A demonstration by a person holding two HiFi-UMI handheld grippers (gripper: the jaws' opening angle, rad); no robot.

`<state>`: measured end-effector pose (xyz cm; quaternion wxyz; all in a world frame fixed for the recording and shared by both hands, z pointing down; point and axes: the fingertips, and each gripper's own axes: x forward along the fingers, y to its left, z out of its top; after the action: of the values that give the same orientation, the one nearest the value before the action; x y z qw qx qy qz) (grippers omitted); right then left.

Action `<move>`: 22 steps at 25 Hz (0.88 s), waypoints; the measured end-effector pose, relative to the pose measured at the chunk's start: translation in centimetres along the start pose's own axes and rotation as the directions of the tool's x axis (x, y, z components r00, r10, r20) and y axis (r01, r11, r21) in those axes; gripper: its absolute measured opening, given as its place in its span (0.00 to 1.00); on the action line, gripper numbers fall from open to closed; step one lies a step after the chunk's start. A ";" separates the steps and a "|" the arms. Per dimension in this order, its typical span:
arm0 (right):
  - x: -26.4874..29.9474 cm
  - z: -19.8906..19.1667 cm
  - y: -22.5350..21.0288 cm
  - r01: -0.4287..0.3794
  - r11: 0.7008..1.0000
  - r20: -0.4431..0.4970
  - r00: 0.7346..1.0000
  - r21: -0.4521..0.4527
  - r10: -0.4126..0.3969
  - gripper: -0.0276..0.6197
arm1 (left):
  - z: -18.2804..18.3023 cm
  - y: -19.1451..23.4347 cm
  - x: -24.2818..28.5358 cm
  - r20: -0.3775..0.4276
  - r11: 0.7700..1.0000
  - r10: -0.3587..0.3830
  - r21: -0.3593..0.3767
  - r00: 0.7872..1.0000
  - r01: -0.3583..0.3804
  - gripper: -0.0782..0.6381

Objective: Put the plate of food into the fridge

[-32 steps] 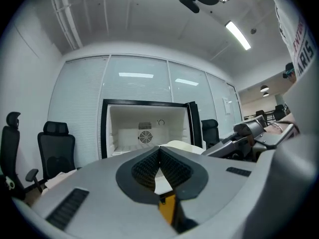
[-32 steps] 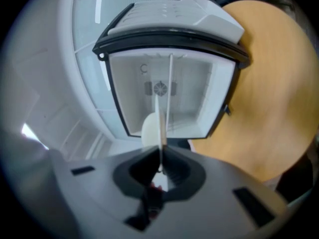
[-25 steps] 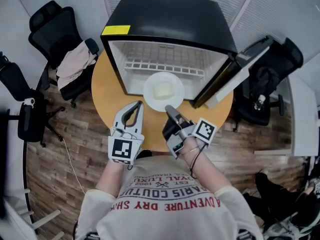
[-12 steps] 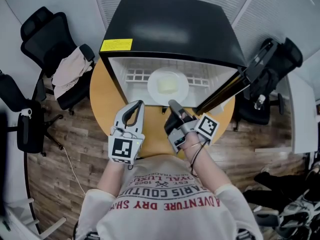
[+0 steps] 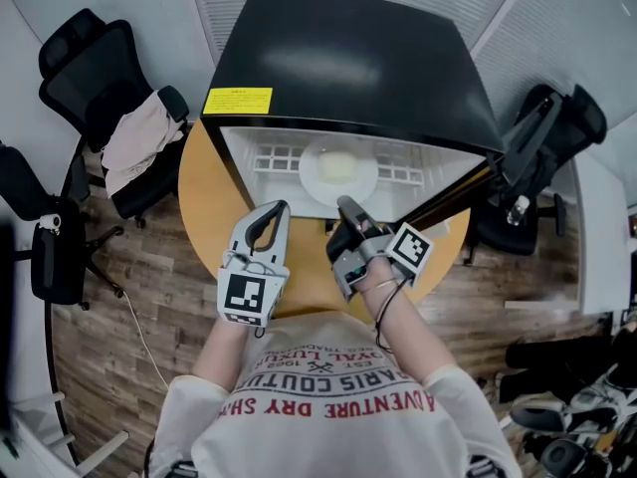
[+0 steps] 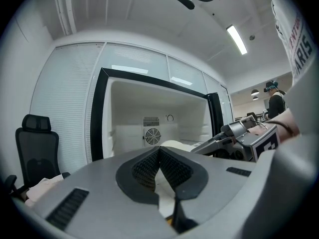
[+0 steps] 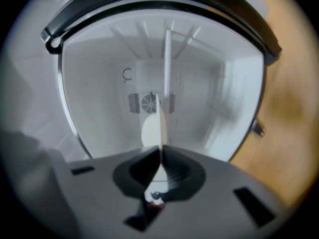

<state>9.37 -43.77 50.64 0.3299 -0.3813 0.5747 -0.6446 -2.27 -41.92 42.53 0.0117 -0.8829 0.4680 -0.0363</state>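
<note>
Right gripper (image 5: 345, 207) clamps the round white food plate (image 5: 338, 167) inside the open black fridge (image 5: 348, 58) at twelve o'clock. Left gripper (image 5: 270, 213), at its nine o'clock, is closed; empty.

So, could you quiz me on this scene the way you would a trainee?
1. True or false: the right gripper has its jaws shut on the rim of the plate of food.
2. The jaws of the left gripper are: A, shut on nothing; B, shut on the plate; C, wide open.
3. What does the black mini fridge stand on?

Key: 1 true. 2 A. 3 the round wooden table.
</note>
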 end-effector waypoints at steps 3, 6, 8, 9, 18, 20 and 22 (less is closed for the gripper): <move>0.6 0.2 -0.1 0.006 1.000 0.005 1.000 -0.005 -0.006 0.10 | -0.1 0.5 0.5 -0.004 1.000 0.004 0.001 1.000 -0.004 0.15; 1.2 0.5 0.2 0.013 1.000 0.030 0.999 -0.016 -0.013 0.10 | -0.2 1.1 1.1 -0.009 1.000 0.011 0.000 1.000 -0.011 0.15; 1.6 0.8 0.3 0.016 1.000 0.054 0.998 -0.026 -0.014 0.10 | -0.3 1.4 1.4 -0.011 1.000 0.015 -0.006 1.000 -0.015 0.15; 1.8 1.0 0.4 0.016 0.999 0.064 0.998 -0.032 -0.014 0.10 | -0.3 1.6 1.6 -0.012 1.000 0.016 -0.010 1.000 -0.016 0.15; 3.3 1.6 0.2 0.007 0.996 0.092 0.996 -0.090 0.002 0.25 | -0.8 2.4 2.4 -0.022 1.000 0.013 -0.019 1.000 -0.013 0.15; 3.5 1.8 -0.2 0.013 0.996 0.094 0.996 -0.083 -0.005 0.29 | -0.9 2.5 2.5 -0.028 0.999 0.012 -0.032 1.000 -0.013 0.15; 3.8 2.0 -0.5 0.025 0.995 0.096 0.995 -0.097 -0.016 0.32 | -1.1 2.6 2.6 -0.031 0.999 0.012 -0.043 0.999 -0.013 0.15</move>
<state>9.23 -48.01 51.63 0.3311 -0.4331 0.5854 -0.6001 -3.06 -45.55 43.58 -0.0144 -0.8793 0.4743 -0.0398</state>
